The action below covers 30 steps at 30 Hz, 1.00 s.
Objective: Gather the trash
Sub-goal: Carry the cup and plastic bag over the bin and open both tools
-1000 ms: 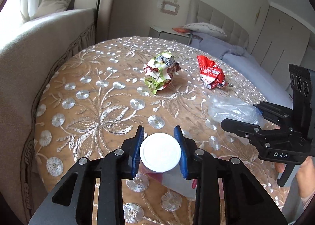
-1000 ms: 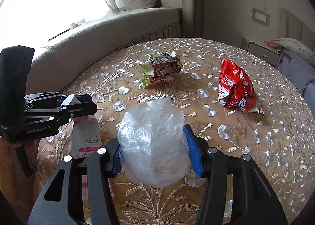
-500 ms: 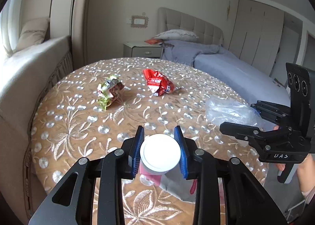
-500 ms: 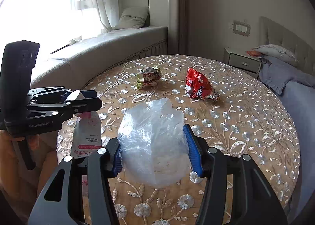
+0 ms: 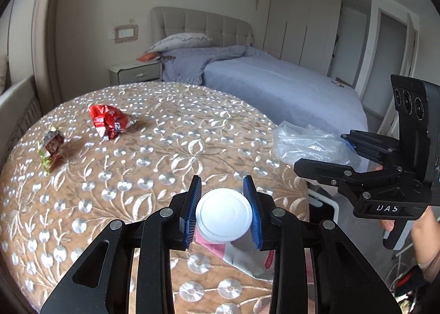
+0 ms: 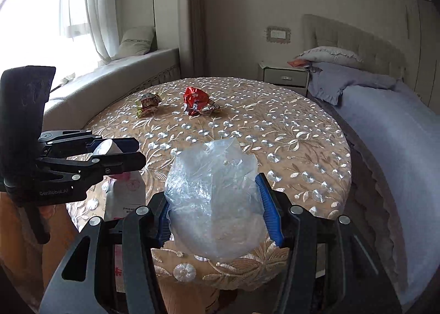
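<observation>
My left gripper (image 5: 223, 211) is shut on a white-capped pouch (image 5: 224, 215) whose pink-and-white body hangs below the blue pads; in the right wrist view this gripper (image 6: 132, 153) shows at the left with the pouch (image 6: 125, 193) dangling. My right gripper (image 6: 217, 211) is shut on a crumpled clear plastic bag (image 6: 214, 198); the left wrist view has that gripper (image 5: 324, 154) at the right, with the bag (image 5: 308, 146) bulging past its fingers. On the round table (image 6: 288, 132) lie a red snack wrapper (image 6: 196, 101) (image 5: 111, 124) and a green-and-brown crumpled wrapper (image 6: 147, 103) (image 5: 52, 147).
A bed with blue-grey cover (image 5: 275, 83) stands right of the table, a nightstand (image 6: 284, 77) behind it. A window seat with a cushion (image 6: 136, 40) runs along the left. The person's hand (image 5: 423, 228) shows at the right edge below the right gripper.
Both grippers have pulled back from the table and swung right, each keeping its load. The wrappers now lie farther away and to the left; the bed and wardrobe have come into view.
</observation>
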### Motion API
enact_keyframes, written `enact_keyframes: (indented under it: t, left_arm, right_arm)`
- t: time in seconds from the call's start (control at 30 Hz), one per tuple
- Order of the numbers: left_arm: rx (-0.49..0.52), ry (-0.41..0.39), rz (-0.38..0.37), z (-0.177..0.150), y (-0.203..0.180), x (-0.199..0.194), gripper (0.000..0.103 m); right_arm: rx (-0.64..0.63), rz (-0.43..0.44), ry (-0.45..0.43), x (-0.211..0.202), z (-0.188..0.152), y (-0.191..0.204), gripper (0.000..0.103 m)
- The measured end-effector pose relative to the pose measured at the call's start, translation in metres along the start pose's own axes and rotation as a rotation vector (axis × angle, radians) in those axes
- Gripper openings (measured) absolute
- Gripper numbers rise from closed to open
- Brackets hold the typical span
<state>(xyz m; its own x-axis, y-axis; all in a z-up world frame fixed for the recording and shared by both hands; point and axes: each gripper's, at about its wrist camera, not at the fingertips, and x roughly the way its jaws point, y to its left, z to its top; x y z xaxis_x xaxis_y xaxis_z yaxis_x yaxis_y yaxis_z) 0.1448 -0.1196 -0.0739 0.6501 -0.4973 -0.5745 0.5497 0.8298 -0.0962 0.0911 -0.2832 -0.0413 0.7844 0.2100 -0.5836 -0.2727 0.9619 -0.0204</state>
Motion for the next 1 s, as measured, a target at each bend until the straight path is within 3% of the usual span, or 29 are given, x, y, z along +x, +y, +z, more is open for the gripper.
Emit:
enact_keyframes:
  t: [0.27,0.6,1.0]
  left_arm:
    - [0.094,0.052,-0.132,0.006,-0.068,0.049,0.031]
    - [0.203,0.155,-0.242,0.006,-0.143,0.116,0.031]
    - [0.318,0.291,-0.322,-0.007,-0.215,0.201,0.031]
  right_arm:
    - [0.120,-0.125,0.019,-0.036,-0.047,-0.062,0.055]
    - [0.285,-0.252,0.071,-0.067,-0.115,-0.139,0.055]
    - [0.399,-0.320,0.192,-0.050,-0.180,-0.201,0.055]
